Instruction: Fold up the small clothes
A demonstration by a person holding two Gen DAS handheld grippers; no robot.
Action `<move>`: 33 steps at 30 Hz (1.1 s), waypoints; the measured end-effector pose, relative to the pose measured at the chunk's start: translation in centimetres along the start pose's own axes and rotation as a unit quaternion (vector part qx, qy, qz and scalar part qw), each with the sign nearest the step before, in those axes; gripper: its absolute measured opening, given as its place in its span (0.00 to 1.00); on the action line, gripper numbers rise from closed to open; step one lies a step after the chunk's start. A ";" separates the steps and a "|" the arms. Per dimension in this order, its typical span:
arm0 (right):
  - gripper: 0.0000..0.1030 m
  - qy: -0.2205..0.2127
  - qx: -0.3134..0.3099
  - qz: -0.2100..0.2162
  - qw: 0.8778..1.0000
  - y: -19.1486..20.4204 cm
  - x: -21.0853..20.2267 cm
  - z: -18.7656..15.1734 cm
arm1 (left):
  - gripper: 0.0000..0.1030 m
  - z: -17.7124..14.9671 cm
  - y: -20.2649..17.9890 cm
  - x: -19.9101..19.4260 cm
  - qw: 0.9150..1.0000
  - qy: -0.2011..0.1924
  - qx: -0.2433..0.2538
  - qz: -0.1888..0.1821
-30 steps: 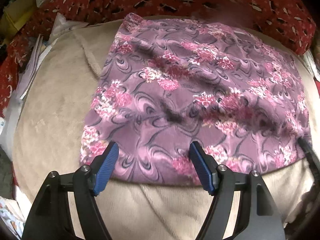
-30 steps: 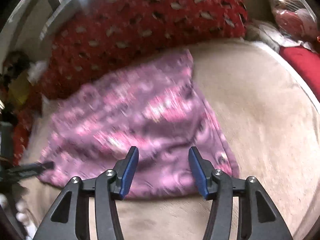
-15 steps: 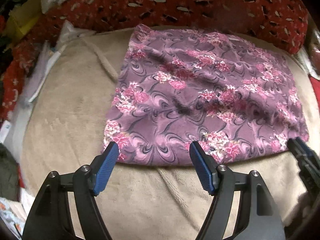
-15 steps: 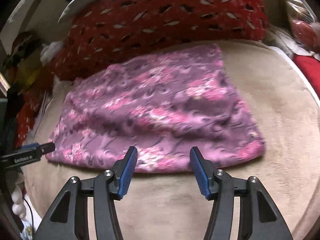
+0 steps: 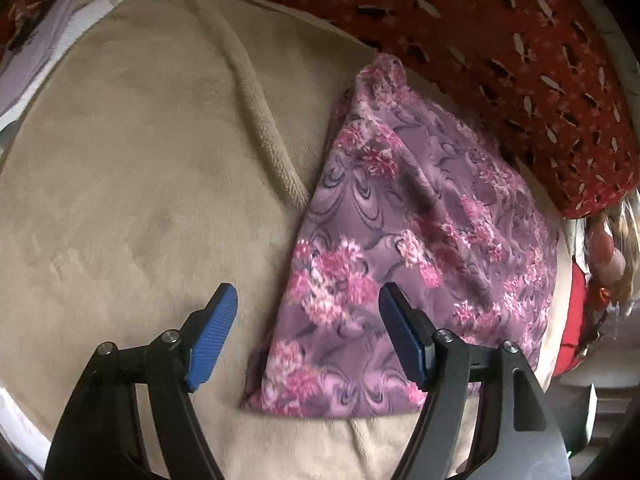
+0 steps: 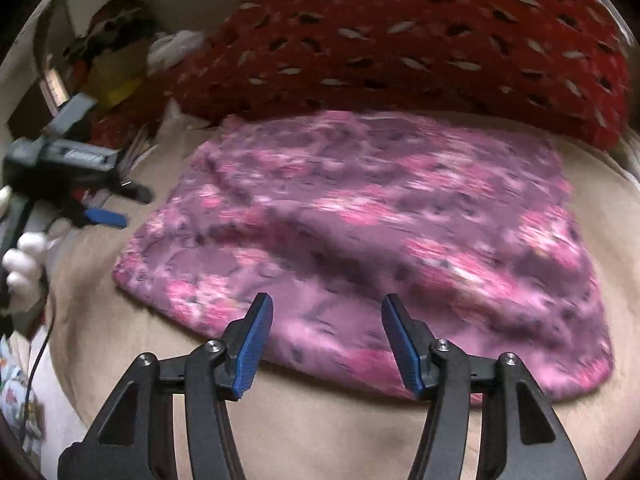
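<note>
Left tongs (image 6: 120, 206) only in right view.

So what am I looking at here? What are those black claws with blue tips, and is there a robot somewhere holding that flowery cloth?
There is no robot arm. A person holds a two-finger gripper in each hand, and each carries a wide-angle camera that looks forward along its fingers. One picture comes from the left gripper, the other from the right gripper; the right view is blurred. In the right view you can also see the left gripper off to the side, with a white-gloved hand below it. The purple flowered cloth lies on a beige blanket, with a red patterned fabric behind it. Both grippers are open and hold nothing; the cloth simply rests there, waiting to be folded.
</note>
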State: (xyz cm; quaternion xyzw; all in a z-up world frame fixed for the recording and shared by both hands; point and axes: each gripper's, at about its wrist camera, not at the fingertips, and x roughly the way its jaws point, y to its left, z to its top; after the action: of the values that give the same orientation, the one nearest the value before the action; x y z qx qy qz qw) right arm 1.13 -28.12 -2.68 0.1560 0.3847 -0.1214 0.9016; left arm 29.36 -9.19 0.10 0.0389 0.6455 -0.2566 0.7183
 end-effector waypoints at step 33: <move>0.82 -0.068 0.011 -0.065 0.995 -11.8 1.8 1.4 | 0.14 -0.8 -4.0 0.8 0.994 0.031 0.083 -0.065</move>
State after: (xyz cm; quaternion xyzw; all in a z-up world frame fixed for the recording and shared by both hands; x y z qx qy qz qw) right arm -0.73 -39.70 -5.31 0.1316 0.3303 -0.1945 0.9142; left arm 27.00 -12.64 0.33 0.0642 0.6449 -0.3544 0.6741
